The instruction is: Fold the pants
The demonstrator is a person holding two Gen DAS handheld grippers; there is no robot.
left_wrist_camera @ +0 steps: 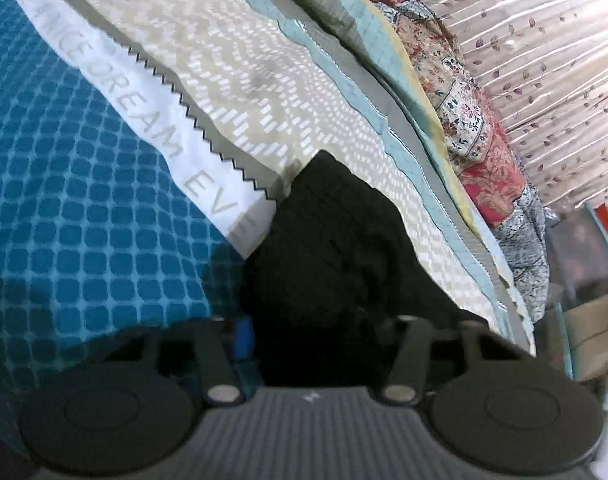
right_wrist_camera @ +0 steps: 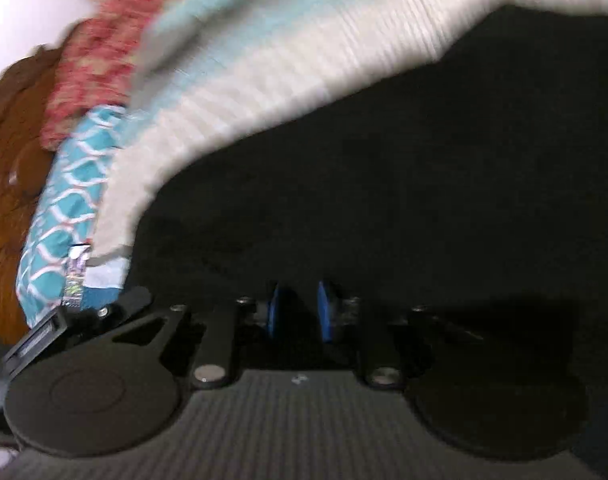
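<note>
Both tools down at the black pants on the bed

Your right tool (right_wrist_camera: 298,312) sits low over the black pants (right_wrist_camera: 384,200), blue pads (right_wrist_camera: 273,312) drawn together, looking clenched on dark cloth. Your left tool (left_wrist_camera: 304,332) has pants fabric bunched between its fingers; I can't tell if it grips. Beyond lie the blue checked bedspread (left_wrist_camera: 64,200), cream zigzag blanket (left_wrist_camera: 232,80) and floral curtain (left_wrist_camera: 544,60).

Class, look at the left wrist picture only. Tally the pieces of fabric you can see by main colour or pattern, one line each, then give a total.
Black (pants): 1
Blue checked (cloth): 1
Beige zigzag (spread): 1
Red floral (quilt): 1
Pale leaf-print (curtain): 1
Total: 5
</note>
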